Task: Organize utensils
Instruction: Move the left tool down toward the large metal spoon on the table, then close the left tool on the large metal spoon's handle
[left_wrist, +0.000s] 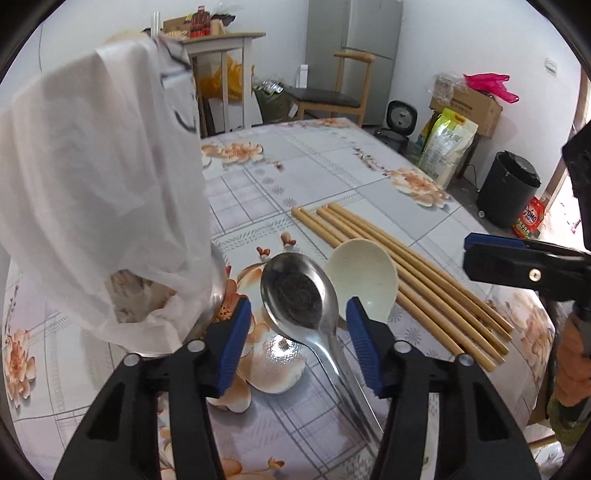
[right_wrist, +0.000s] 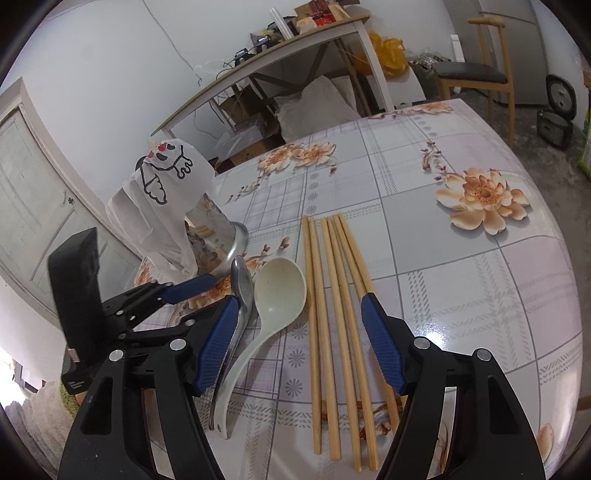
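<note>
A metal spoon (left_wrist: 299, 295) lies on the flowered tablecloth with its bowl between the blue pads of my left gripper (left_wrist: 298, 304). The jaws stand open, with small gaps on both sides of the bowl. Touching its right side is a cream plastic spoon (left_wrist: 364, 273), and beyond that lie several bamboo chopsticks (left_wrist: 406, 280) side by side. My right gripper (right_wrist: 299, 299) is open and hovers low over the cream spoon (right_wrist: 277, 291) and the chopsticks (right_wrist: 332, 295), holding nothing. The metal spoon (right_wrist: 242, 284) sits just outside its left pad.
A steel container (right_wrist: 216, 236) draped in a white plastic bag (right_wrist: 162, 184) stands at the left, close to my left gripper. The table's far half (right_wrist: 461, 258) shows only cloth. Off the table are a wooden chair (left_wrist: 332, 99), a fridge, a black bin (left_wrist: 508, 188) and boxes.
</note>
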